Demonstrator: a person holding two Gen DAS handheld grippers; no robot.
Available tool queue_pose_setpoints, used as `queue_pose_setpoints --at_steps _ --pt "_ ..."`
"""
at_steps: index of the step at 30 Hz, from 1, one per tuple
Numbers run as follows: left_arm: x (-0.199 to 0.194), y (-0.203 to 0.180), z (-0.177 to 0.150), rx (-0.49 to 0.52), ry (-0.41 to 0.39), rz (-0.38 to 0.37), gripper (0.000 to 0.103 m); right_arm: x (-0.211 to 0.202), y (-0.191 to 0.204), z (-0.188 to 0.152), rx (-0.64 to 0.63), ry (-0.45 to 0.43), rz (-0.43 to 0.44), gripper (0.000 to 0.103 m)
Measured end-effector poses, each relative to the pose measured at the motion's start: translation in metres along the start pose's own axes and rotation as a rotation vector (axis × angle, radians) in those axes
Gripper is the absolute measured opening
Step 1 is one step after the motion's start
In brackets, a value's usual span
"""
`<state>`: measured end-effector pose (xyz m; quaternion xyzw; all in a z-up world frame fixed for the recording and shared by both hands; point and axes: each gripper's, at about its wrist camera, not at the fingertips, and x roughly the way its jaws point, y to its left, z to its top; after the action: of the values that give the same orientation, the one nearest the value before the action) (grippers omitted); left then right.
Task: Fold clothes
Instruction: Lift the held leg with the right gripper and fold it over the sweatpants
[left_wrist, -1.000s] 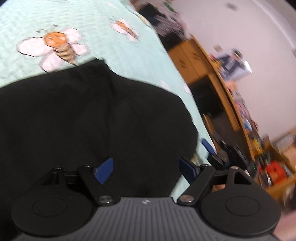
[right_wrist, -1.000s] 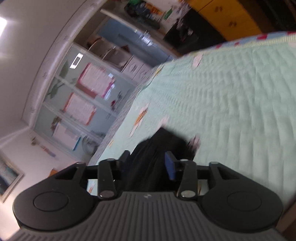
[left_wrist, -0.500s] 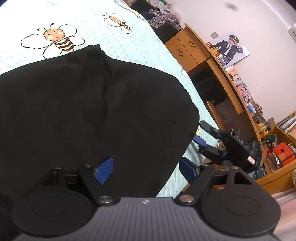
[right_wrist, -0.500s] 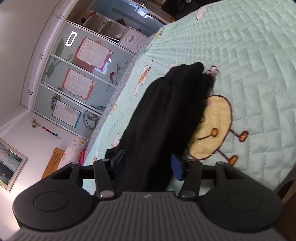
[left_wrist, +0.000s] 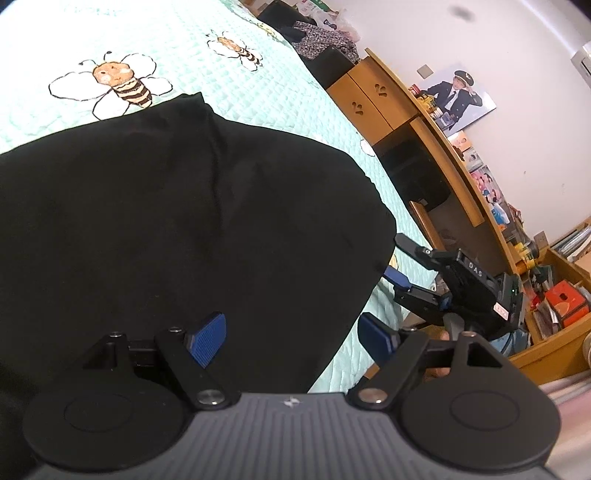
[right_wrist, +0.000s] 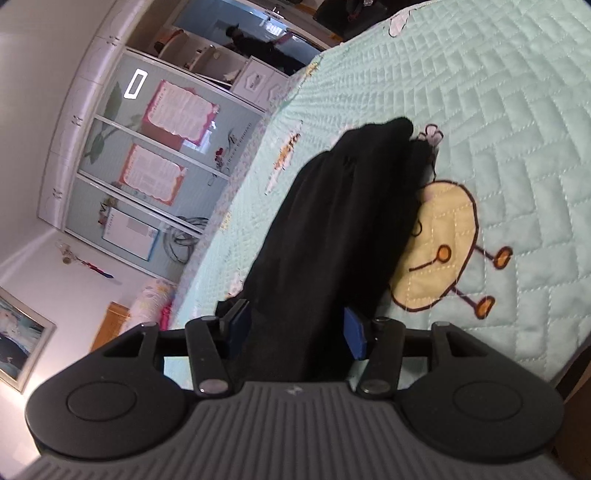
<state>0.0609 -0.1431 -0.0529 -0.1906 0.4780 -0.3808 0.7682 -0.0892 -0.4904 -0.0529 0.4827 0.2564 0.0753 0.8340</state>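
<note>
A black garment (left_wrist: 184, 221) lies spread on a mint-green quilted bed cover (left_wrist: 221, 44) printed with bees. My left gripper (left_wrist: 291, 336) hovers open over the garment's near part, its blue pads wide apart and nothing pinched. In the left wrist view my right gripper (left_wrist: 399, 260) sits at the garment's right edge, with a gap between its two fingers. The right wrist view shows that edge of the garment (right_wrist: 332, 221) as a thick bunched fold. It runs between the blue pads of the right gripper (right_wrist: 297, 328), which stand open on either side of it.
The bed's edge runs close by on the right, with a wooden desk and cupboard (left_wrist: 388, 107) and cluttered shelves (left_wrist: 554, 306) beyond it. Loose clothes (left_wrist: 317, 33) are piled at the far end of the bed. A glass-fronted wardrobe (right_wrist: 155, 155) stands across the room.
The right gripper has slid in along the bed to the garment's right edge, and its jaws have spread a little around the fold. The left view has steadied, with the right gripper now showing in it.
</note>
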Motion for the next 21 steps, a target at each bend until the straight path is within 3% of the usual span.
queue_pose_setpoints --at_steps 7,15,17,18,19,21 --pt "-0.001 0.003 -0.001 -0.003 0.003 -0.007 0.081 -0.002 0.007 -0.002 -0.026 0.01 0.04 0.056" --pt "-0.002 -0.002 -0.002 0.035 0.008 0.025 0.081 0.016 0.008 -0.015 -0.054 0.07 -0.03 0.053" --pt "-0.001 -0.004 -0.003 0.057 0.021 0.057 0.071 0.017 0.014 -0.018 -0.104 0.073 -0.059 0.036" --pt "-0.001 -0.005 -0.003 0.071 0.026 0.076 0.067 0.017 0.018 -0.02 -0.133 0.078 -0.074 0.019" --pt "-0.001 -0.004 -0.004 0.08 0.031 0.087 0.06 0.018 0.019 -0.022 -0.151 0.078 -0.081 0.008" --pt "-0.003 -0.001 -0.005 0.086 0.043 0.094 0.05 0.018 0.02 -0.025 -0.179 0.075 -0.086 0.006"
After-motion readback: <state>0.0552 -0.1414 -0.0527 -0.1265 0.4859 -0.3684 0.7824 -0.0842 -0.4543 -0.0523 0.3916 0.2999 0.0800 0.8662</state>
